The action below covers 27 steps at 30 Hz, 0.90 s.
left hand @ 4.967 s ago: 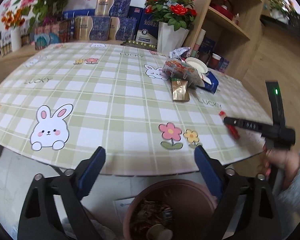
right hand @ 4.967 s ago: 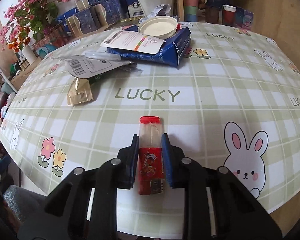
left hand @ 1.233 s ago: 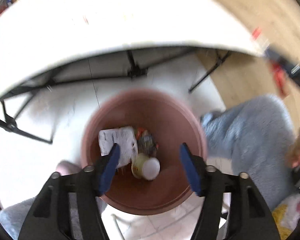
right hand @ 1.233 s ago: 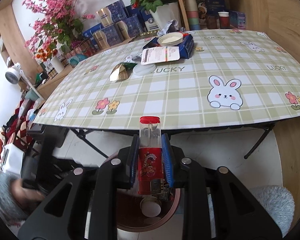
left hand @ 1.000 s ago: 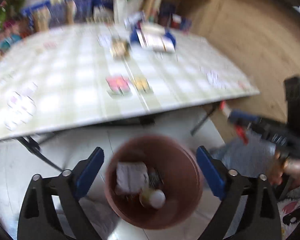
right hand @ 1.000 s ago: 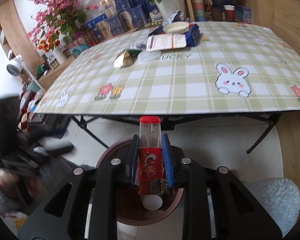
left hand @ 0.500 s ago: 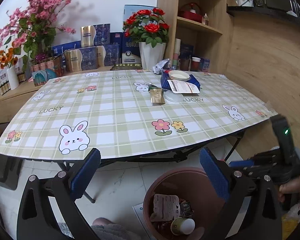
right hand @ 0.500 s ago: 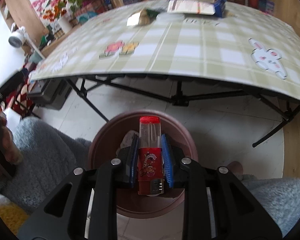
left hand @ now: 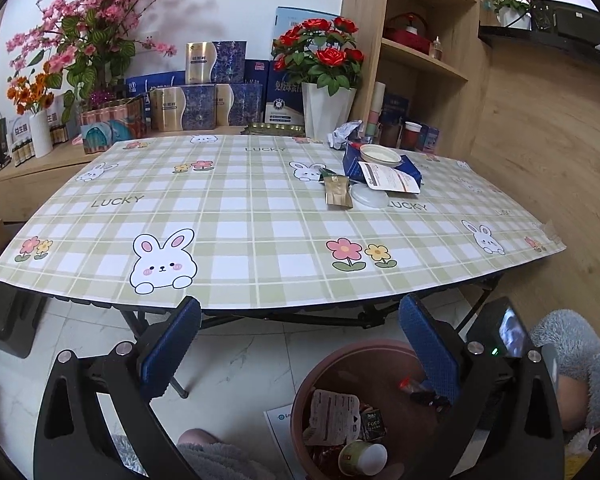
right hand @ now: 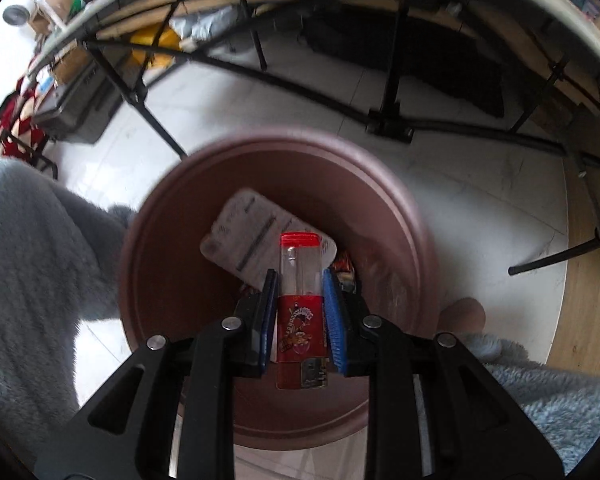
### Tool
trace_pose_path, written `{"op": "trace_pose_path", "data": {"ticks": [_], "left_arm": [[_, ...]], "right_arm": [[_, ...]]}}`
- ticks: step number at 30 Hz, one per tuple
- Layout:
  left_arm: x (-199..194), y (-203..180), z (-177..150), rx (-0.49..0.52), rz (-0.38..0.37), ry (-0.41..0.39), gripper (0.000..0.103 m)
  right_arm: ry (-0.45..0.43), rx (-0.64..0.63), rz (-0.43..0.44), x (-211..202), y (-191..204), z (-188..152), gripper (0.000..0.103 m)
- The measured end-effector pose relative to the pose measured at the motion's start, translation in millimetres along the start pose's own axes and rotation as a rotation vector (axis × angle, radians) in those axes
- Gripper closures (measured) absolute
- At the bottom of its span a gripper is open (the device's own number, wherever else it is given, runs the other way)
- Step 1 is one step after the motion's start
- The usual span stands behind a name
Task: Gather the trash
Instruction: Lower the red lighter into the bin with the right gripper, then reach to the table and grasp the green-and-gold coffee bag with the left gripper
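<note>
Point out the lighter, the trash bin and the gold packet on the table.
lighter [right hand: 299, 316]: right wrist view, red label.
trash bin [right hand: 400, 200]: right wrist view, far rim.
gold packet [left hand: 337, 192]: left wrist view, middle of its face.

Lighter in right gripper above bin; bin on floor before table.

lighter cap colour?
Red, on the lighter in the right gripper; clearest in the right wrist view.

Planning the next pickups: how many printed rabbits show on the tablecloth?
5: big rabbit near the front edge, one front right, one beside the trash pile, one far left, one at the back. Trash may hide more.
</note>
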<state>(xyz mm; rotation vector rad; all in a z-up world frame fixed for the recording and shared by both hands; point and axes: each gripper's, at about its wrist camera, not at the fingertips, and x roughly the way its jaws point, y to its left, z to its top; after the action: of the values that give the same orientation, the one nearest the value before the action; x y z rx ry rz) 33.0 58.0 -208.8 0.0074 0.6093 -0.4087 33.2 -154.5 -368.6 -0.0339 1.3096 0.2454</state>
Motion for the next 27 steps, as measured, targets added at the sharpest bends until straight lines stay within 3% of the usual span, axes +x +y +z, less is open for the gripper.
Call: {"op": "trace_pose_path", "data": {"ticks": [6, 14, 20, 22, 24, 27], "left_arm": [[4.1, 0.5, -0.9, -0.008, -0.005, 0.012, 0.006], [6.6, -1.7, -1.1, 0.003, -0.002, 0.02, 0.006], [6.3, -2.0, -1.4, 0.004, 0.002, 0.016, 0.006], [5.6, -1.7, -1.2, 0.002, 0.006, 0.014, 0.006], [5.1, -1.1, -1.4, -0.001, 0.013, 0.013, 0.006], [5.4, 0.3, -1.0, -0.008, 0.018, 0.013, 0.006]], "right_arm": [[0.013, -0.072, -0.008, 3.8, 13.5, -2.7, 0.077], [0.008, -0.035, -0.023, 4.4, 5.0, -2.4, 0.074], [-0.055, -0.018, -0.001, -8.4, 1.6, 0.2, 0.046], [-0.11, -0.015, 0.007, -21.1, 0.9, 2.1, 0.034], [-0.182, -0.007, 0.014, -37.7, -0.6, 3.3, 0.013], [-0.312, 0.002, 0.007, -68.3, -4.7, 4.3, 0.006]]}}
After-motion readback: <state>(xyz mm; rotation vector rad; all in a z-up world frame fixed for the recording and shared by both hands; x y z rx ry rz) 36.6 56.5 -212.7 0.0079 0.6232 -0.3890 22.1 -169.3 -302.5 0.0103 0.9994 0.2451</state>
